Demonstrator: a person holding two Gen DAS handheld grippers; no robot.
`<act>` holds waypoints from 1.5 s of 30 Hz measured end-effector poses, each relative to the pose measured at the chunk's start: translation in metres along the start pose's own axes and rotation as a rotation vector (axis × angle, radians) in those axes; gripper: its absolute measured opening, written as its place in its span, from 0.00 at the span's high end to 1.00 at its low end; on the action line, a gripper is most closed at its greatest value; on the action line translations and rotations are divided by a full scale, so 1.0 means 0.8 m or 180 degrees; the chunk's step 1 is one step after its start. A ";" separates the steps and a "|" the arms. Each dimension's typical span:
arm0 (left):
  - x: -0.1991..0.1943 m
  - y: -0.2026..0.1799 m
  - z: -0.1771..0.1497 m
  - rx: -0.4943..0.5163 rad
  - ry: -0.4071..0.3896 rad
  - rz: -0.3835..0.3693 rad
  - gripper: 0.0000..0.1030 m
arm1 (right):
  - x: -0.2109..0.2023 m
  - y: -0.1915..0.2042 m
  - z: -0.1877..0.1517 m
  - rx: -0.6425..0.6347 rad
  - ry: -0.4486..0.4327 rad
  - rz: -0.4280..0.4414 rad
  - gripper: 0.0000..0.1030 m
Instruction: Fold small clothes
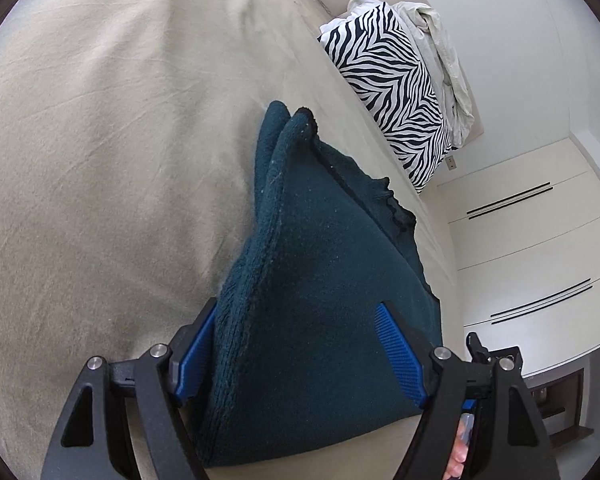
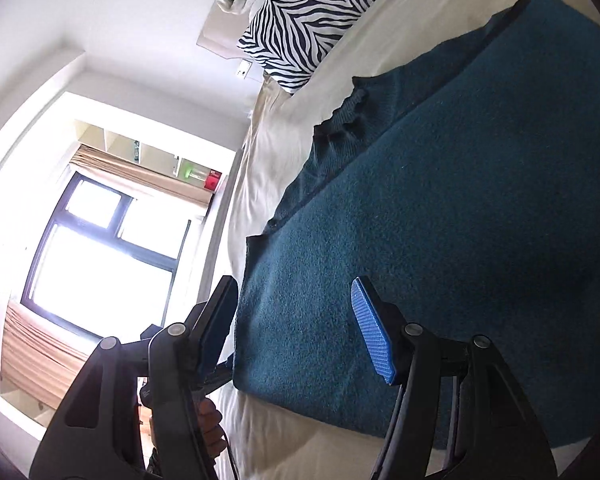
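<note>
**Teal garment on bed, both grippers over it**

Left wrist view: left gripper [image 1: 296, 344] w/ jaws wide apart, a raised fold of the dark teal knit garment [image 1: 320, 280] between the blue pads [image 1: 398, 350]. The fold fills the gap and lies against both pads; can't tell whether they press it. Only this view shows the wide tan bedsheet [image 1: 100, 140] stretching off to the left, plus white cabinet fronts [image 1: 540, 248] w/ dark slot handles at right. Fingers show at the bottom edge by the handle.

Right wrist view: right gripper [image 2: 296, 332], jaws apart, not pressing anything; garment [image 2: 460, 220] lies flat on the bed below, folded in layers, one pad over the cloth, the other just beside its edge. Only here: bright window [image 2: 100, 260] w/ dark frame, tan blind, shelf w/ green & red items above it, a hand [image 2: 212, 424] on the handle.

Both views: zebra-print pillow [image 1: 392, 92] & crumpled pale cloth [image 1: 444, 56] at head of bed.

No readable writing or brand in either view.
</note>
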State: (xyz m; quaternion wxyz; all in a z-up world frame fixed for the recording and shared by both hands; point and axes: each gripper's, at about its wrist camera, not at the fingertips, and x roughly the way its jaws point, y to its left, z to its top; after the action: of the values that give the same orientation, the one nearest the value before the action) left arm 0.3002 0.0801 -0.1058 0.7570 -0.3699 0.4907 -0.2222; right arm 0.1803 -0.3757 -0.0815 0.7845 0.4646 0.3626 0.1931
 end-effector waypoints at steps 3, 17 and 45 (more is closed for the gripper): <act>0.005 0.006 0.006 -0.0218 0.0090 -0.0154 0.30 | 0.037 0.004 0.001 0.0055 0.0158 0.0077 0.43; 0.022 0.015 0.000 -0.0462 0.0189 -0.0118 0.87 | 0.116 -0.016 0.011 0.0077 0.0316 0.0081 0.60; 0.180 -0.288 -0.162 0.1367 0.0837 -0.0458 0.39 | -0.081 -0.157 0.112 0.1245 -0.0039 0.0790 0.40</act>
State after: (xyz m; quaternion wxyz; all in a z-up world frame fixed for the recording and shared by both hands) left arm 0.2493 -0.2091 -0.0412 0.7301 -0.2027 0.4989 -0.4207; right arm 0.1999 -0.5322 -0.1383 0.6519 0.6500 0.3284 0.2113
